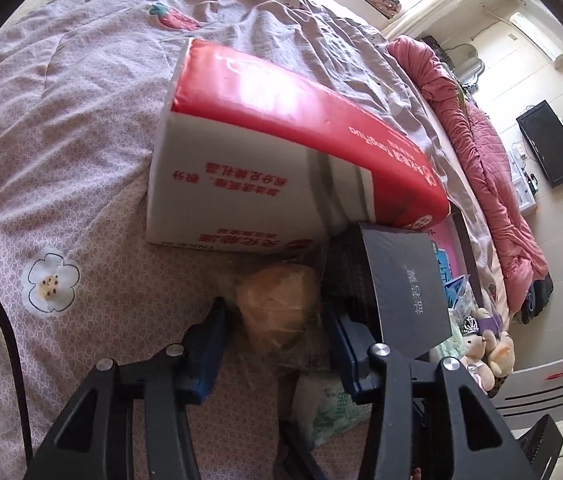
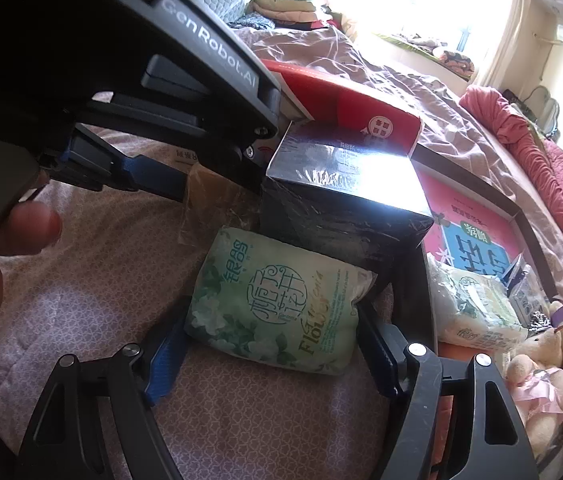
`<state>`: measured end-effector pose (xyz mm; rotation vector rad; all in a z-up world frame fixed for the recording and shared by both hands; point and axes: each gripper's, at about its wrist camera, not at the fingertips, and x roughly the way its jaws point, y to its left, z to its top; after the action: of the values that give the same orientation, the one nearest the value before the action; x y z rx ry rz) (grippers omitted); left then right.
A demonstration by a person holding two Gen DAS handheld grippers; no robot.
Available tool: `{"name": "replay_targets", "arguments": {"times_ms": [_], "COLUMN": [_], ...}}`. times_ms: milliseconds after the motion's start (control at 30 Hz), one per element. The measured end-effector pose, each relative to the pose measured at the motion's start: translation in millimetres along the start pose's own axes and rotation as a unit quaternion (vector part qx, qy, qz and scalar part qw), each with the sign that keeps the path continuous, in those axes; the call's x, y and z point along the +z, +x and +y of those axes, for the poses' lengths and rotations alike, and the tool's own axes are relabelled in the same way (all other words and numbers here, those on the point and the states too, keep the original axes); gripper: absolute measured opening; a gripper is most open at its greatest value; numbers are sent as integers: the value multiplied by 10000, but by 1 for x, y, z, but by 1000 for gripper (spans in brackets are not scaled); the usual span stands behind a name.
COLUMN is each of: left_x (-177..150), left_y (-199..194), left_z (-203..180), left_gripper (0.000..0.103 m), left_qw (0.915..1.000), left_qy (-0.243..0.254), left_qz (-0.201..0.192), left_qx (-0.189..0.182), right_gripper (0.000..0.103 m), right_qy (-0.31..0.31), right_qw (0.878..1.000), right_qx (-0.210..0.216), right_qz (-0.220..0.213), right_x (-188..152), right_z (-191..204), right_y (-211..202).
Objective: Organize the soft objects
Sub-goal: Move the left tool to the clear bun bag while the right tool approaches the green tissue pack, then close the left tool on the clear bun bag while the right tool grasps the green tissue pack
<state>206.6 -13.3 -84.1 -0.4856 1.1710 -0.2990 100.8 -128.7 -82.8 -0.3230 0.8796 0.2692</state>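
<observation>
"GenRobot.AI" on the left gripper [image 2: 161, 184]; "Flower" on the green tissue pack [image 2: 277, 304].

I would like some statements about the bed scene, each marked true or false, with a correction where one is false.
1. The left claw has a tan wrapped bundle between its fingers. True.
2. The right claw is around a green tissue pack. True.
3. The big red and white tissue package lies on the floor. False: it lies on the bed cover.
4. The dark box is wrapped in clear film. True.
5. The plush toys sit on top of the dark box. False: they lie low at the right edge, apart from it.
</observation>
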Motion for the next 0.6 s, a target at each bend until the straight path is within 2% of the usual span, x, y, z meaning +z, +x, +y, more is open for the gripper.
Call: {"name": "replay_targets", "arguments": {"times_ms": [233,467,600], "left_x": [-5,-15,-20], "left_y": [-5,-27,-39], "left_z": [0,16,23], "left_gripper": [45,45,45], "left_qw": [10000,9997,9993], "left_qy": [-10,-22,-31], "left_qz": [-79,-188,-263], "left_qx": [-42,129,275], "right_gripper": [79,79,79], "right_qy": [-12,-177,-228], "right_qw": [9992,9954,9946], "right_qx": [384,933,1010], "right_qz": [-61,-128,-100], "right_x": [1,1,0], "right_z": [-1,12,16], "right_y": [-3,-11,-14]}}
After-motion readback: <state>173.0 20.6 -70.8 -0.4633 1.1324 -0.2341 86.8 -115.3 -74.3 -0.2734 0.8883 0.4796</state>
